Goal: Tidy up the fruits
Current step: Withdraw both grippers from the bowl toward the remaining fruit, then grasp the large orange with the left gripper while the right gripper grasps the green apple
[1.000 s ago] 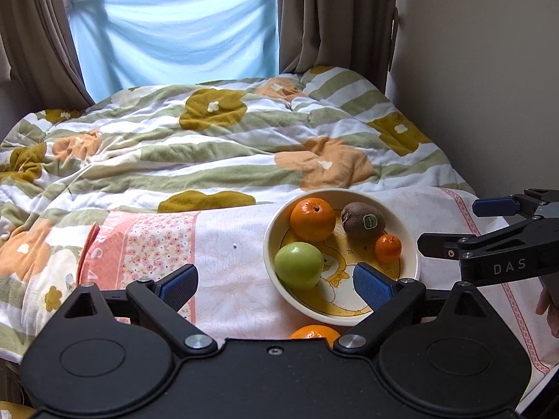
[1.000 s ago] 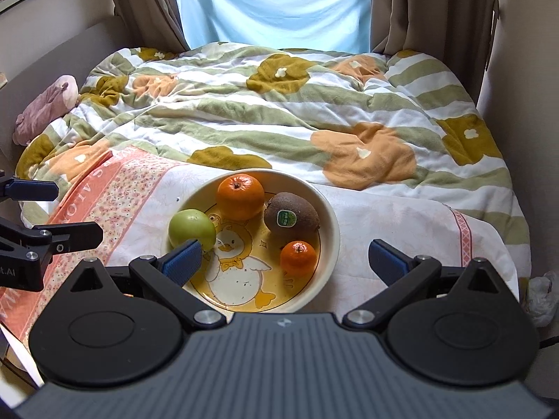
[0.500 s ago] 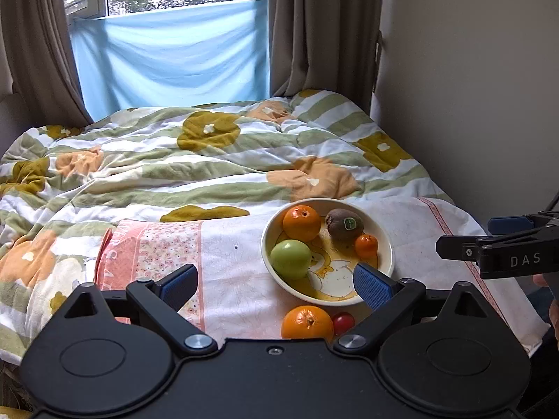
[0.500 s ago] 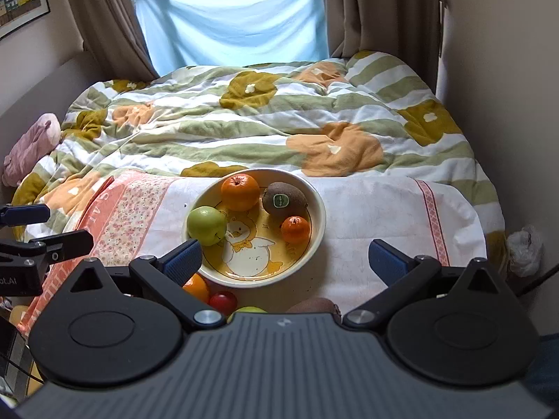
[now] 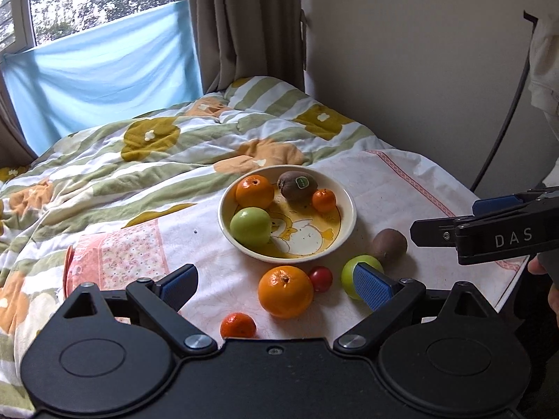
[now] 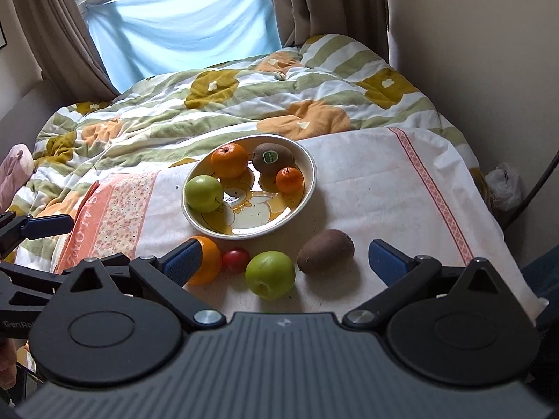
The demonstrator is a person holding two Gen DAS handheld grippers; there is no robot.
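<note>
Blue-padded left claw point(image 5: 274, 281) and right claw point(image 6: 284, 258) both gape wide, holding nothing. Just ahead lie a loose orange point(image 5: 285, 291), green apple point(image 6: 269, 273) and kiwi point(image 6: 325, 250); beyond, the bowl point(image 6: 309, 188) holds four fruits.

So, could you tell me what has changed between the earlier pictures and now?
Both grippers, the left gripper and the right gripper, pulled back and up from the bowl, bringing the loose fruit on the cloth into view: large orange, tomato, green apple, kiwi. Nothing was gripped or released. The bowl's four fruits stayed put.
</note>
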